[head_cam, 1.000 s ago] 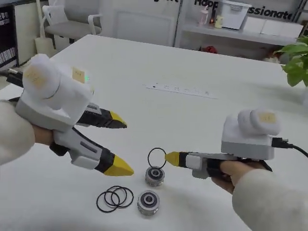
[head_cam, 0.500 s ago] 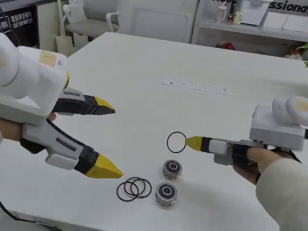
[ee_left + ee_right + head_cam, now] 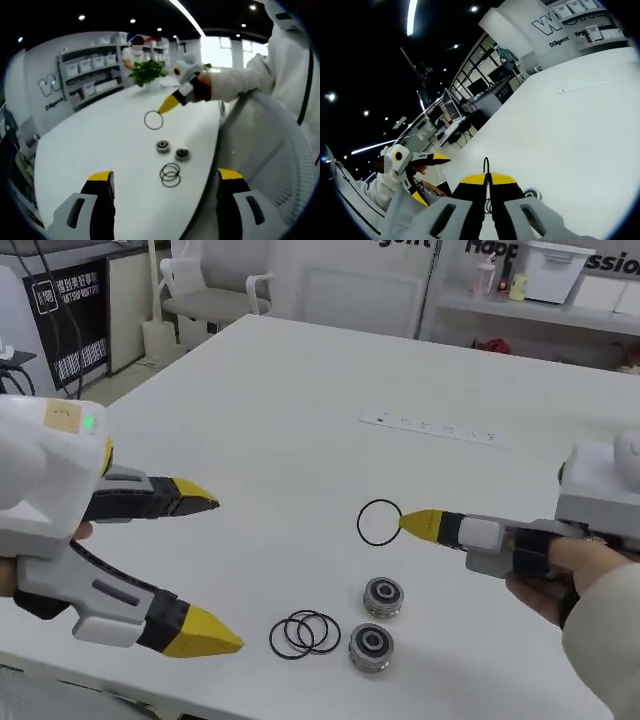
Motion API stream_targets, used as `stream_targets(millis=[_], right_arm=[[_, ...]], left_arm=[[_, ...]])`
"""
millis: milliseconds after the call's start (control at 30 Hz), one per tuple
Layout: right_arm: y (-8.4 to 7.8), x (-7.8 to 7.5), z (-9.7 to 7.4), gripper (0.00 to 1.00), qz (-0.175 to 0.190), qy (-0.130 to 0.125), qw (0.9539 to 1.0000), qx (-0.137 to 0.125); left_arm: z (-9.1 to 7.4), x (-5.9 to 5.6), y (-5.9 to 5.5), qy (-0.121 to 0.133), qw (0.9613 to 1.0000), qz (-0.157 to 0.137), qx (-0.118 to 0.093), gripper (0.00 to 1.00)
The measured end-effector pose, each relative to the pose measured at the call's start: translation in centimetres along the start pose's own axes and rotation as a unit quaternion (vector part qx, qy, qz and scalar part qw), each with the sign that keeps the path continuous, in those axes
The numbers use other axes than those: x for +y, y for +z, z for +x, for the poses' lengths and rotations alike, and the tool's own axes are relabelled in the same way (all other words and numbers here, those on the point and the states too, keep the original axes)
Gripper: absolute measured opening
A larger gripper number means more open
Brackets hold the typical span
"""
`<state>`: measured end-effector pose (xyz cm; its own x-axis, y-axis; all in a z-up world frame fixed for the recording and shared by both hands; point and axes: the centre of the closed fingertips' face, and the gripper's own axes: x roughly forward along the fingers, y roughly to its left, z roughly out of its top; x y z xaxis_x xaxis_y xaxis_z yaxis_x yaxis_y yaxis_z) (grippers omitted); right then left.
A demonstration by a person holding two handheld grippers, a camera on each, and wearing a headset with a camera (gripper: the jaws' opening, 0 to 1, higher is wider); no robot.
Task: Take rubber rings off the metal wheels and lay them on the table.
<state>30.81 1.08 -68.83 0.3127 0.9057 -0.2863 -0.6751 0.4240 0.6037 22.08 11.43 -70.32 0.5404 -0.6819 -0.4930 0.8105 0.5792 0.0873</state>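
Two metal wheels (image 3: 384,595) (image 3: 370,646) lie on the white table (image 3: 300,420) near its front edge. Beside them on the left rests a small pile of black rubber rings (image 3: 303,632). My right gripper (image 3: 412,525) is shut on another black rubber ring (image 3: 379,522) and holds it upright above the table, beyond the wheels. In the right gripper view the ring (image 3: 486,163) stands pinched between the yellow jaw tips. My left gripper (image 3: 205,570) hangs wide open left of the pile, holding nothing. The left gripper view shows the wheels (image 3: 162,146) (image 3: 182,154), the pile (image 3: 170,175) and the held ring (image 3: 153,120).
A white power strip (image 3: 430,427) lies farther back on the table. A chair (image 3: 215,295) and shelves with a white box (image 3: 555,270) stand behind the table. A green plant (image 3: 147,72) stands at the table's far end. The table's front edge runs close to the wheels.
The right gripper has lifted the ring up and away from the wheels. The left gripper has drawn back to the left, still open. The head camera has shifted.
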Motion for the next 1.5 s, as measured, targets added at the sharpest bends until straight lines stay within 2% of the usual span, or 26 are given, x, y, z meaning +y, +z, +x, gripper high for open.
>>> stream_targets(millis=[200, 400, 500, 633, 1033, 1367, 1500], right_arm=[[-1.7, 1.5, 0.0, 0.0, -0.006, 0.011, 0.9995, 0.028], [-3.3, 2.0, 0.3, 0.0, -0.012, 0.012, 0.9983, 0.056], [-4.1, 2.3, 0.6, 0.0, -0.014, 0.014, 0.9974, 0.07], [-5.6, 2.6, 1.2, 0.0, -0.033, 0.016, 0.9943, 0.1], [-7.7, 2.4, 2.3, 0.0, -0.043, 0.02, 0.9889, 0.141], [-10.4, 1.7, 3.4, 0.0, -0.052, 0.018, 0.981, 0.186], [-11.3, 1.4, 3.7, 0.0, -0.064, 0.014, 0.9768, 0.204]], left_arm=[[0.1, 0.4, -0.4, 0.01, 0.9998, -0.012, -0.013, 0.84], [0.5, 0.6, -0.7, 0.014, 0.9996, -0.02, -0.017, 0.85], [0.7, 0.5, -0.6, 0.017, 0.9993, -0.02, -0.025, 0.88], [0.9, 0.2, -0.7, 0.012, 0.9994, -0.021, -0.026, 0.87], [1.1, -0.3, -1.2, 0.006, 0.9996, -0.023, -0.016, 0.86], [1.2, -0.7, -1.6, 0.006, 0.9998, -0.019, -0.003, 0.85], [1.2, -0.9, -2.0, 0.005, 0.9999, -0.013, 0.009, 0.86]])
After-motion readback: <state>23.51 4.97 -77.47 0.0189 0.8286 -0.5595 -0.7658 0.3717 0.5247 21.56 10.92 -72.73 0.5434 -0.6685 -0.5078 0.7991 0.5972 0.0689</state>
